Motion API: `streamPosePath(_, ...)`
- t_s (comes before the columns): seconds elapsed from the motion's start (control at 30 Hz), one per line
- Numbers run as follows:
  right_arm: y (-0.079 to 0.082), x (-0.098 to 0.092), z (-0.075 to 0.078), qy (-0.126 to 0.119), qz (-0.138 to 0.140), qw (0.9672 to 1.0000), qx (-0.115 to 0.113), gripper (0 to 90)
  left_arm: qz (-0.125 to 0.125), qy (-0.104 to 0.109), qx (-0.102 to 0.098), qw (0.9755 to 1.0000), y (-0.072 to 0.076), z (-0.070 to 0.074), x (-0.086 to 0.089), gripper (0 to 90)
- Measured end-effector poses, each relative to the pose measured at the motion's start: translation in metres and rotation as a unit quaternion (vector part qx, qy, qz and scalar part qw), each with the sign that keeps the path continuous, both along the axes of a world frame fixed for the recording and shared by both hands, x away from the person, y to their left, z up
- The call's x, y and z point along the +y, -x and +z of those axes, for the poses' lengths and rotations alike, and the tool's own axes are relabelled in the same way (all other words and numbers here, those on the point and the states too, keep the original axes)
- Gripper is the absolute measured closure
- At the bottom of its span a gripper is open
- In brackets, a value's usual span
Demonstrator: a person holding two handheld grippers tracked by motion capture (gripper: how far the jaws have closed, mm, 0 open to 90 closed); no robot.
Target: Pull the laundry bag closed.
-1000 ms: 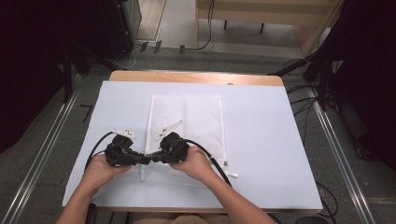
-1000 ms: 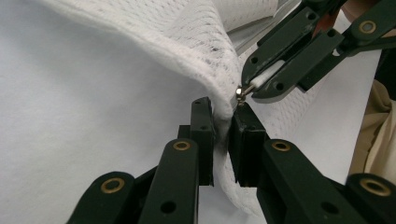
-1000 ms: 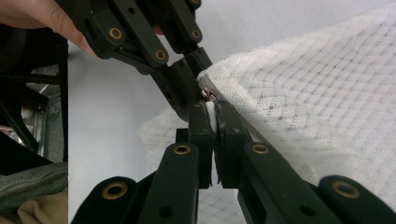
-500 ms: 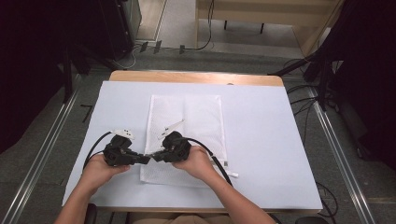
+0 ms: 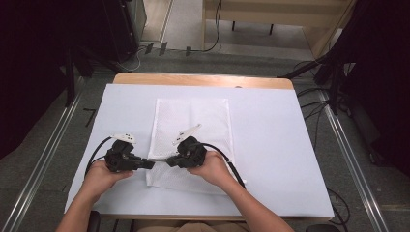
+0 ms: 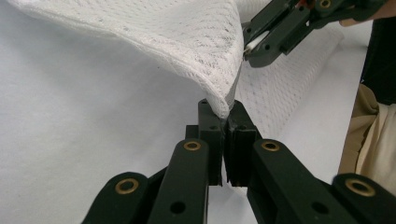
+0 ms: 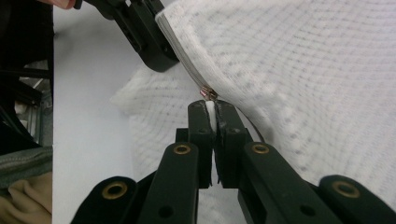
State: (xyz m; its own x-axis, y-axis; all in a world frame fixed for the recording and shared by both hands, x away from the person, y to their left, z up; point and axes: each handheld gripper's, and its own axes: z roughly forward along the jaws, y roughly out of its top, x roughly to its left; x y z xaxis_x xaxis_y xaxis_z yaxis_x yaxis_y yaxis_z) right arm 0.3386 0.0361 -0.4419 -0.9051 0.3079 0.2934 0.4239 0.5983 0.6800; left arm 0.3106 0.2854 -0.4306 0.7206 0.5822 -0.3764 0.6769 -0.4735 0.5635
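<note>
High view: my two grippers meet nose to nose at the mesh bag's [image 5: 192,126] 7 o'clock edge. Left gripper view: left gripper [image 6: 223,117] pinches the bag's hem. Right gripper view: right gripper [image 7: 211,112] clamps the zipper pull [image 7: 210,108].

A wooden worktop [image 5: 203,79] carries a white sheet [image 5: 280,145] over nearly all of it; a white mesh bag [image 5: 193,116] lies on that

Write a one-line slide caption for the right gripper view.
Right gripper shut on the zipper pull of a white mesh laundry bag, while the left gripper pinches the bag's edge beyond.
</note>
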Motion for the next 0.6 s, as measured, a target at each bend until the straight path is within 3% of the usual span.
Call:
streamPosePath(0.23, -0.003, -0.009, 0.000, -0.002, -0.005, 1.0000, -0.001, 88.4, 0.004, 0.022, 0.011, 0.9997, -0.001, 0.000, 0.001, 87.7)
streamPosePath(0.6, -0.001, -0.015, 0.000, 0.000, 0.002, 1.0000, -0.006, 88.3, -0.005, 0.003, -0.013, 0.9999, 0.002, 0.000, -0.002, 87.4)
